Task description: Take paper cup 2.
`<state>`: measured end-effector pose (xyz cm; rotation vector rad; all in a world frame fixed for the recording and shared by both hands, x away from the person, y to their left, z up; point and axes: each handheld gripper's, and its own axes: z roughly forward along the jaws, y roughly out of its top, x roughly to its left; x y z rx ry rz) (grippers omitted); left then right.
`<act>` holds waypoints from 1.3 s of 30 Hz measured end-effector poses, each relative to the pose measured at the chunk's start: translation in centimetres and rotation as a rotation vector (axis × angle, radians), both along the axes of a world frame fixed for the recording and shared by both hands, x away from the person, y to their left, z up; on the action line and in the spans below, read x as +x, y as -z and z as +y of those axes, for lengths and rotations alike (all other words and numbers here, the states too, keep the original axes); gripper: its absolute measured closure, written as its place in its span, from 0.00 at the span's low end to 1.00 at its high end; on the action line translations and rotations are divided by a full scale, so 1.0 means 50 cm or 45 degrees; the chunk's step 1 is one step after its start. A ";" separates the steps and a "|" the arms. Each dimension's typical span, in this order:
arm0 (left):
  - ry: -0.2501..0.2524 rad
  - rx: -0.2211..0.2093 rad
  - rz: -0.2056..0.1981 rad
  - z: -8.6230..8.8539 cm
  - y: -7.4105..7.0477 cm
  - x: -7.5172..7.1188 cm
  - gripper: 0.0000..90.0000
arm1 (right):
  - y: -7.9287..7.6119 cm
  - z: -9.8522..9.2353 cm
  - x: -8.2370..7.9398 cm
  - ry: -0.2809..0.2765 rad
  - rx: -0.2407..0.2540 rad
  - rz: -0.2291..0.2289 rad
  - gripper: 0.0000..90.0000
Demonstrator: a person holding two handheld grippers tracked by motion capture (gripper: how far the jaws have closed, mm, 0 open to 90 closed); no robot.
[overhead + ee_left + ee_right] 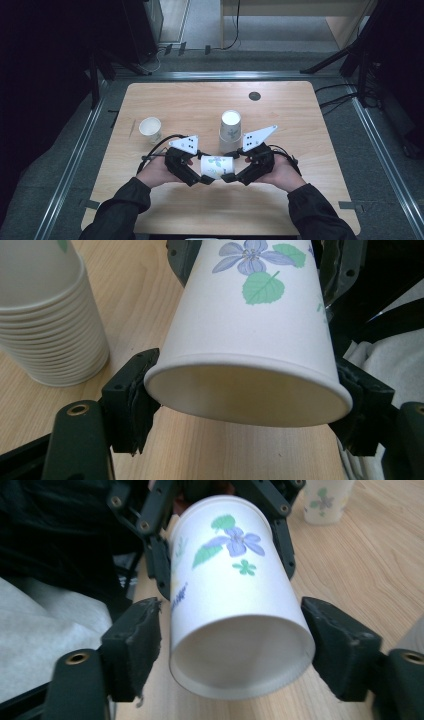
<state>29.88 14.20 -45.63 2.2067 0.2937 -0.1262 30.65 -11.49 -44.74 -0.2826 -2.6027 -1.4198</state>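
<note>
We held the flowered paper cup (218,166) on its side above the worktop (300,125), its long axis running hand to hand. The left gripper (207,179) had its fingers (131,400) clamped across the wide rim. The right gripper (227,178) had its fingers (135,645) parted just clear of the cup's base end.

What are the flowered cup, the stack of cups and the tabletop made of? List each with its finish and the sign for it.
Flowered cup: probably paper, matte white with printed flowers; thin wall and rolled rim suggest it.
Stack of cups: likely the same paper; thin nested rims show.
Tabletop: light wood or a wood-look laminate, smooth with printed-looking grain; which one cannot be told.
</note>
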 end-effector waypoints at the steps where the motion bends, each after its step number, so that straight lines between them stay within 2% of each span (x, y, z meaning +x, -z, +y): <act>1: -0.005 -0.012 0.015 0.003 -0.001 0.001 0.27 | 0.001 0.000 0.001 0.001 -0.007 -0.008 0.27; 5: -0.040 0.007 0.012 0.012 -0.011 0.007 0.27 | 0.005 -0.002 0.001 0.019 -0.051 -0.028 0.26; 7: -0.033 -0.005 0.047 0.016 -0.017 0.009 0.27 | 0.008 -0.005 0.001 0.027 -0.061 -0.026 0.26; 14: -0.012 0.085 0.013 0.022 -0.039 0.011 0.27 | 0.011 -0.011 0.005 0.044 -0.064 -0.025 0.26; 17: -0.008 0.094 0.014 0.025 -0.051 0.015 0.27 | 0.013 -0.011 0.006 0.040 -0.072 -0.022 0.27; 18: -0.002 0.115 -0.002 0.024 -0.056 0.016 0.27 | 0.014 -0.011 0.006 0.037 -0.077 -0.022 0.28; 23: 0.025 0.209 -0.016 0.016 -0.068 0.022 0.27 | 0.013 -0.008 0.005 0.034 -0.076 -0.029 0.28; 26: 0.036 0.248 -0.035 0.012 -0.072 0.026 0.27 | 0.013 -0.007 0.006 0.040 -0.074 -0.040 0.28; 30: 0.068 0.313 -0.038 0.001 -0.083 0.034 0.27 | 0.013 -0.006 0.008 0.051 -0.070 -0.045 0.28; 34: 0.089 0.398 -0.015 -0.016 -0.093 0.043 0.27 | 0.013 -0.007 0.009 0.060 -0.074 -0.045 0.28; 39: 0.097 0.458 -0.002 -0.028 -0.085 0.051 0.27 | 0.016 -0.004 0.010 0.062 -0.083 -0.047 0.28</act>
